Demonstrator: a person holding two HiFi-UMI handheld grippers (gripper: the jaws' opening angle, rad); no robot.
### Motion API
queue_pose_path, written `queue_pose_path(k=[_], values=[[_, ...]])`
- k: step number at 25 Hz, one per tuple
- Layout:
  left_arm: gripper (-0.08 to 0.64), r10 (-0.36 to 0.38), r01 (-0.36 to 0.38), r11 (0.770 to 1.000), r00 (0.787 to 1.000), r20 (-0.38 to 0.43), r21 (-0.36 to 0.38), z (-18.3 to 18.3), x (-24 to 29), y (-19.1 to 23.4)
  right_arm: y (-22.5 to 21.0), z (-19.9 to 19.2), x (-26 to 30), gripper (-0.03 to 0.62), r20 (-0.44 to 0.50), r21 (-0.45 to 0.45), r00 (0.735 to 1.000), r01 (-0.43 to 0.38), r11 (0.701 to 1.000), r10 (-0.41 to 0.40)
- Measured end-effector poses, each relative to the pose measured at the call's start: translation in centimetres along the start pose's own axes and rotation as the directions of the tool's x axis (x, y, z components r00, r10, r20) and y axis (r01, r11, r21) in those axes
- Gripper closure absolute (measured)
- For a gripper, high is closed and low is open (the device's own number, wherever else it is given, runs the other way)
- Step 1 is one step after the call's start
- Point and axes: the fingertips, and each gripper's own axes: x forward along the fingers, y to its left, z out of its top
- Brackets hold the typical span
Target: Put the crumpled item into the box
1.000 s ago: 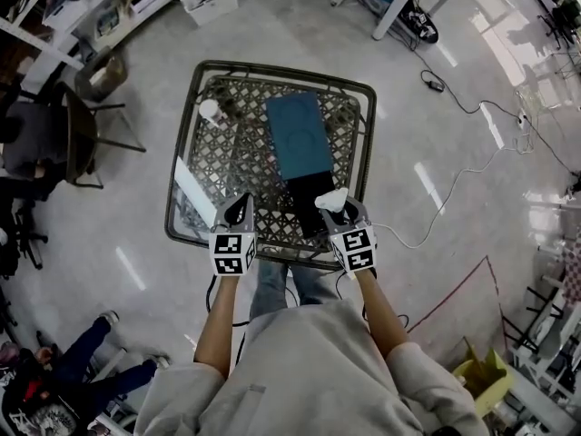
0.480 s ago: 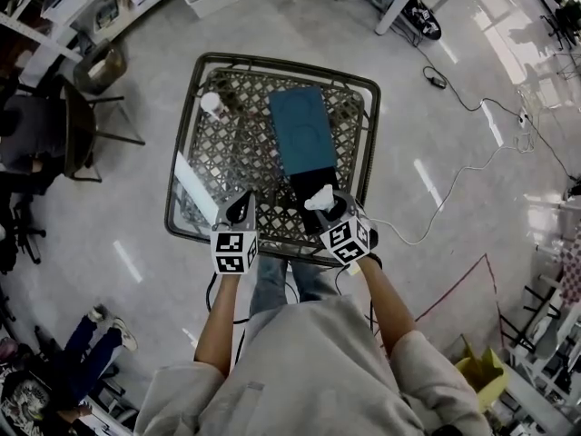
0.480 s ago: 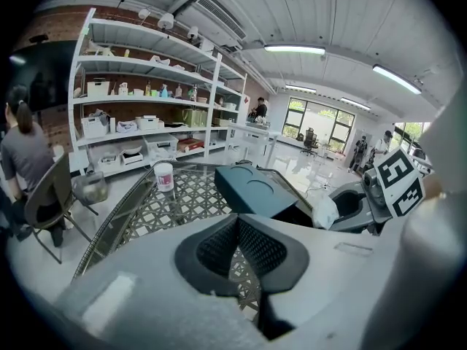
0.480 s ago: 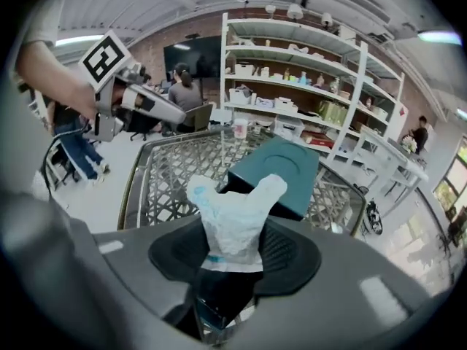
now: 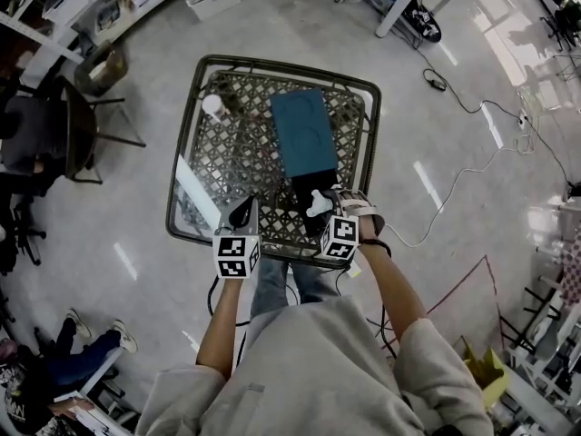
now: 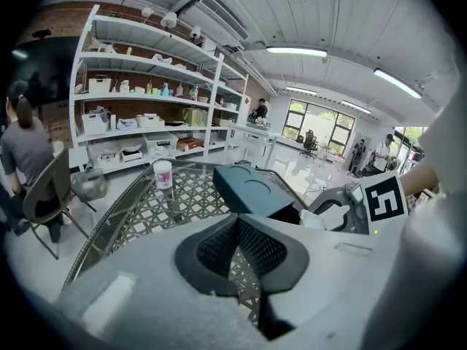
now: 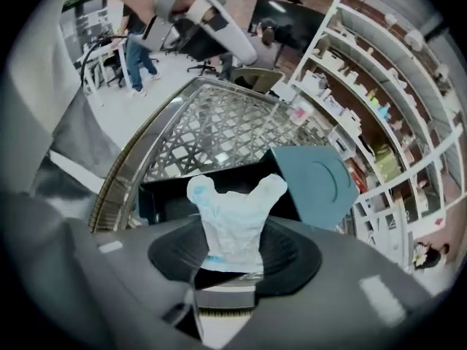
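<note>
Right gripper lower over box, crumpled item between its fingers

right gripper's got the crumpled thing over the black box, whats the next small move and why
Probably ease the right gripper a little lower and open its jaws. It pinches the crumpled item, which hangs right above the open black box, and the teal lid lies beyond the opening, so a release should drop it inside.
</note>
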Motion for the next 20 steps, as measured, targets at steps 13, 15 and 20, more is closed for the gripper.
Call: queue_pose_path(k=[13, 15, 20], values=[[0.554, 0.003, -0.003, 1.0, 1.0, -0.009, -0.003, -0.4, 0.2, 0.0, -0.1, -1.1, 3.9, 0.41, -0.129, -0.149, 0.989, -0.089, 0.985, 0.07], [0.554, 0.004, -0.004, 1.0, 1.0, -0.009, -0.004, -0.5, 0.2, 0.0, 0.0, -0.9, 4.3, 0.41, -0.136, -0.146, 0.987, -0.105, 0.984, 0.085], [0.554, 0.003, -0.003, 1.0, 1.0, -0.012, -0.003, -0.8, 0.0, -0.1, 0.2, -0.8, 5.3, 0.41, -0.163, -0.161, 0.98, -0.144, 0.976, 0.117]])
